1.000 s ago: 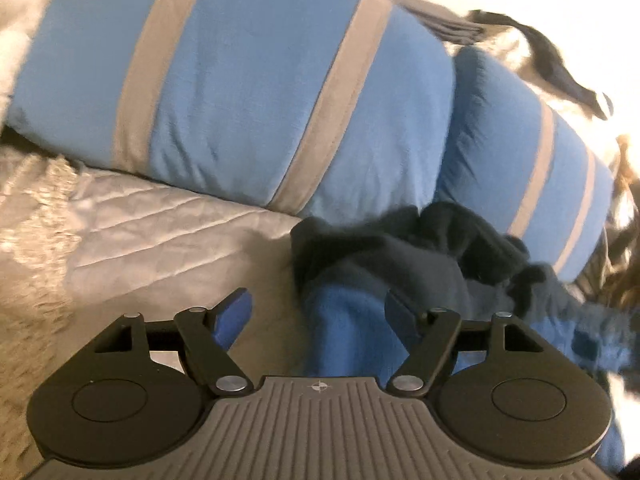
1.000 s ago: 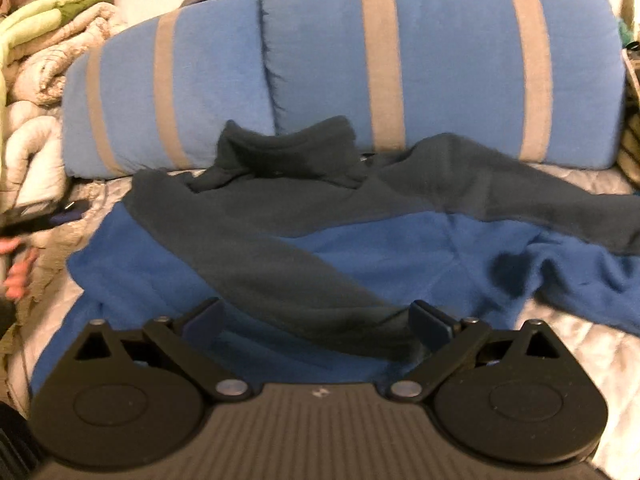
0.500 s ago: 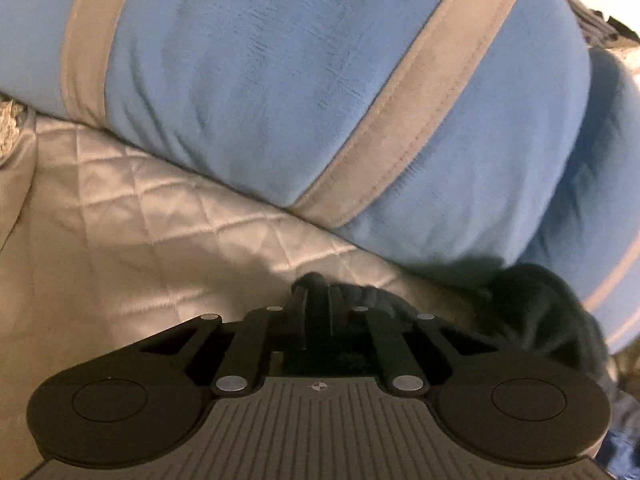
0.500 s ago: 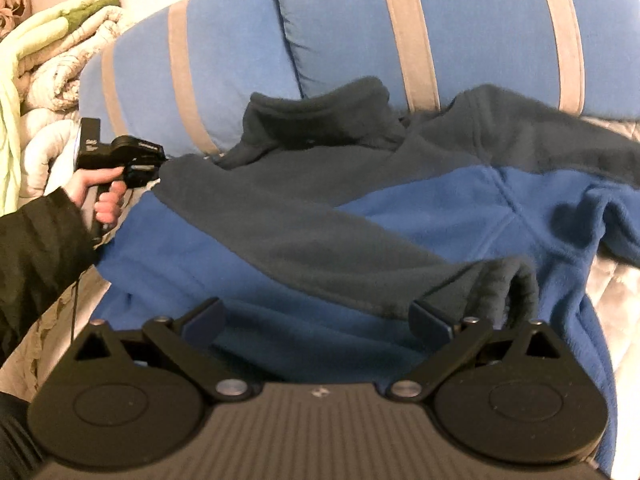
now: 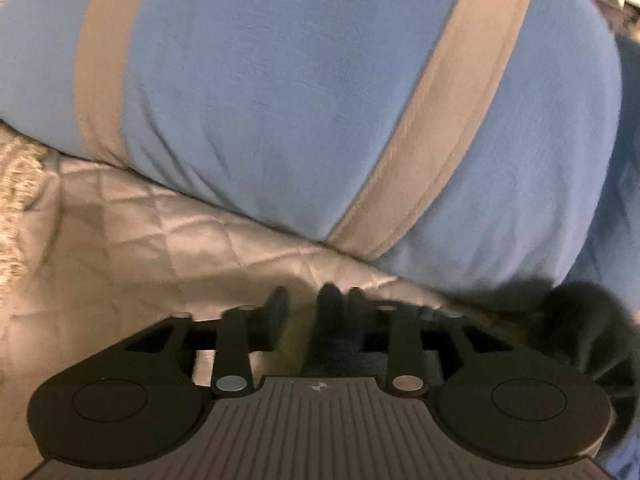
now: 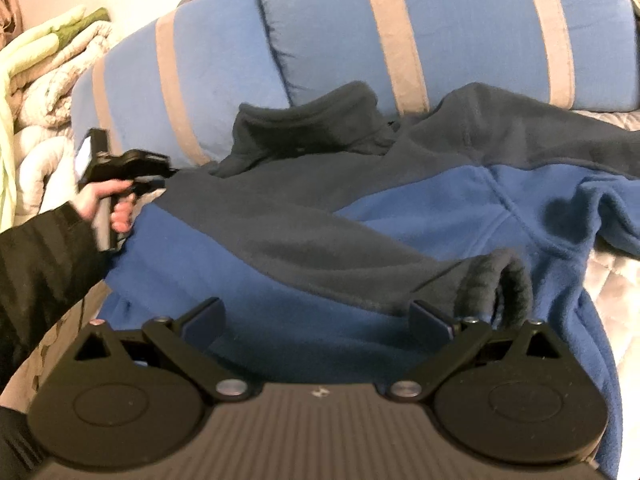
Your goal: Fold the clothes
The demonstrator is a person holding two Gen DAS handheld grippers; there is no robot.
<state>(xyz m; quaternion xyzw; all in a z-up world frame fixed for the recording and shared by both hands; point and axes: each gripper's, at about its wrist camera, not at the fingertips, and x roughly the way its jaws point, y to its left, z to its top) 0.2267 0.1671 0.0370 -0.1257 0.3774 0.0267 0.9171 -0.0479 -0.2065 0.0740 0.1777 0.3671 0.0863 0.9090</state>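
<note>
Two blue pillows with tan stripes filled the back of our right wrist view, leaning side by side on the quilt, and one of them crowded nearly all of our left wrist view. Against them lay the fleece, blue in the body with a dark grey yoke and collar, spread across the quilt; one grey cuff curled up just beyond our right gripper. At the left edge we saw a stack of pale bedding.

Our right gripper hovered over the blue hem with its jaws spread wide and nothing pinched between them. Our left hand, in a black sleeve, held the left gripper at the fleece's far left edge, near the striped pillow. In its own view the jaws were opening, with a dark fold of the fleece between them, lying against the right finger and clear of the left one. We could read no brand or label; only a small round mark showed on each gripper's ribbed body, too small to make out.
</note>
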